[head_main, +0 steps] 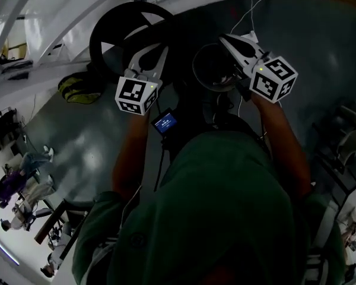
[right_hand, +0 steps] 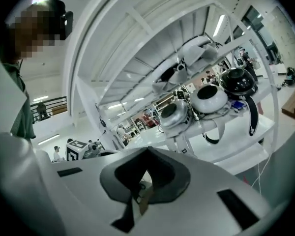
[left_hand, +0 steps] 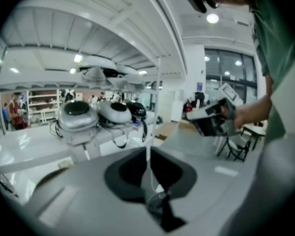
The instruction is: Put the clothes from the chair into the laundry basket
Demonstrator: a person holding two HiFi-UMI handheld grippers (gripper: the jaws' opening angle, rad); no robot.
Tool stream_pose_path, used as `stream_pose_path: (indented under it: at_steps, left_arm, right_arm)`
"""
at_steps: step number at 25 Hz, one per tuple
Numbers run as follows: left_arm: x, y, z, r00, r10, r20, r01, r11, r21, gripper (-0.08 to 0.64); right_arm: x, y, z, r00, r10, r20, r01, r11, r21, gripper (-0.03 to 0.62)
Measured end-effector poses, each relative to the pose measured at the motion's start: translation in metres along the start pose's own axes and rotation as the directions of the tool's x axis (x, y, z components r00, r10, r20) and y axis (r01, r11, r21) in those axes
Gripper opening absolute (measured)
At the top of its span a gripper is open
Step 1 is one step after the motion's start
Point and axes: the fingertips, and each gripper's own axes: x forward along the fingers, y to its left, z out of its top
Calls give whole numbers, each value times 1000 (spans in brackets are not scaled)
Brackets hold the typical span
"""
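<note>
Both grippers are raised in front of the person's chest. My left gripper [head_main: 156, 51] has its jaws together with nothing between them, and its own view [left_hand: 148, 154] shows only the room beyond. Jaws also meet empty on my right gripper [head_main: 223, 38], seen in its own view [right_hand: 147, 149]. Beyond them on the dark floor is a large black round object [head_main: 130, 25] and a smaller round dark rim [head_main: 212, 69]; I cannot tell which is chair or basket. A yellow-green bundle [head_main: 77, 91] lies on the floor at the left. No clothes are clearly visible.
A white frame rack [right_hand: 137, 43] carries rounded grey, white and black devices [left_hand: 78, 116]. Chairs [head_main: 351, 129] stand at the right. Several people [head_main: 24, 183] are at the far left. A small lit screen [head_main: 164, 123] hangs at the person's chest.
</note>
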Motion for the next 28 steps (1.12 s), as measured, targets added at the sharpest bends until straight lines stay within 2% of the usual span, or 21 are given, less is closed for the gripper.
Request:
stream_pose_path:
  at_steps: [5,11,22,28]
  left_arm:
    - [-43,-3,39,997,71,36,-72,997,20,12]
    - [-83,-24,57,986,150,75,-152,988,33,12]
    - [-120,-52,95,961,243,129,-248,968,28,12]
    - [-133,-68,92,954,276,119,-279,960,6,12]
  right_arm:
    - [-35,44,55,998,59,23,-56,991,-122,3]
    - [-85,74,90,990,112,87,-94,977,-192,3]
    - [-165,71,99,987,103,124,-75,974,-212,3]
    - [-200,63,95,987,83,141,-54,979,-197,3]
